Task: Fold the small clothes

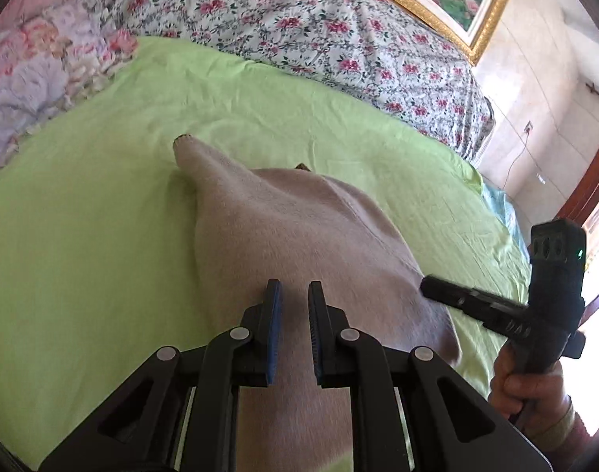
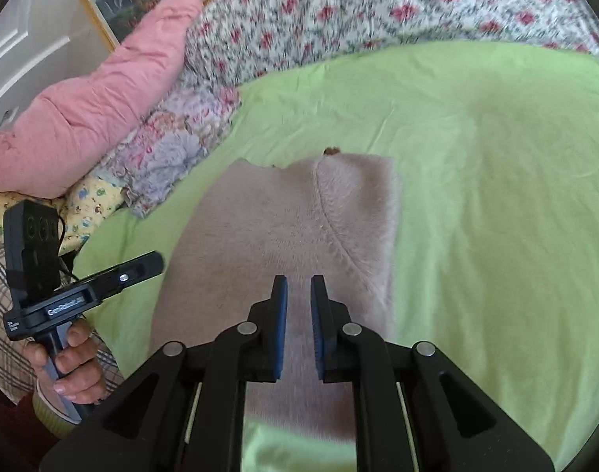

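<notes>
A small beige fleecy garment [image 1: 299,244] is spread on the green sheet [image 1: 83,236], filling the centre and lower centre of both wrist views. In the left wrist view one sleeve is seen reaching toward the upper left of the frame; in the right wrist view the opposite sleeve is seen folded in over the body (its seam runs diagonally). The left gripper [image 1: 294,328] is held above the garment's lower part with its jaws a narrow gap apart, nothing between them. The right gripper [image 2: 298,324] is likewise poised over the garment, jaws narrowly parted and empty. A floral quilt [image 1: 299,19] is seen along the top of the frame, and a pink pillow [image 2: 103,98] at the upper left.
</notes>
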Available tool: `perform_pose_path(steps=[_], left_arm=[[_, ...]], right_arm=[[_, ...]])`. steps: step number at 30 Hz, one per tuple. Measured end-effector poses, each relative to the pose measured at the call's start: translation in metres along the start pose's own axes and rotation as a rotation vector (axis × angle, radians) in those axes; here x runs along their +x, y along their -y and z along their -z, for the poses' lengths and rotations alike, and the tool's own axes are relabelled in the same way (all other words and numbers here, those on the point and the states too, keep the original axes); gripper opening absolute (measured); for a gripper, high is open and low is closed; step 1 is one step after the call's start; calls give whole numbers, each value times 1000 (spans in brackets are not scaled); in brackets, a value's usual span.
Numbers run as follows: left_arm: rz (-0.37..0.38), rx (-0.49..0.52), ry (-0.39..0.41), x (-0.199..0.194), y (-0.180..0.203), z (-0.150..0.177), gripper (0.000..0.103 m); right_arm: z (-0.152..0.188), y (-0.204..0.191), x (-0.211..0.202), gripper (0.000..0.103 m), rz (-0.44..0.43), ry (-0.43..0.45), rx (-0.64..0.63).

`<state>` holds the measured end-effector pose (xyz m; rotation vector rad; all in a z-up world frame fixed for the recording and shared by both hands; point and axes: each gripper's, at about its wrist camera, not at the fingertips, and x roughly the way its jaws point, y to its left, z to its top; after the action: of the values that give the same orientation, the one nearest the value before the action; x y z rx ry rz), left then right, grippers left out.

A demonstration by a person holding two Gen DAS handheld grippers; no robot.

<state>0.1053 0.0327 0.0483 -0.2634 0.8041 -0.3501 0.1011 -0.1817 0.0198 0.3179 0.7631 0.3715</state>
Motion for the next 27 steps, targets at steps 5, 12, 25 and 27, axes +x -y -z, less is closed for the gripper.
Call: perform_pose_path(steps=[5,12,25,27], left_arm=[[-20,19,-71,32,-8,13,9],[-33,59,-51,36,-6,18,9],[3,66,-43,-34,16,70,9],[-8,55,-53,-37,12,80,9]], right_arm=[[11,28,32,8,60,-93,10],[16,38,39,0,42,-68,27],[46,14,-21,5,35,-26,0],[57,15,-24,5,34,-42,10]])
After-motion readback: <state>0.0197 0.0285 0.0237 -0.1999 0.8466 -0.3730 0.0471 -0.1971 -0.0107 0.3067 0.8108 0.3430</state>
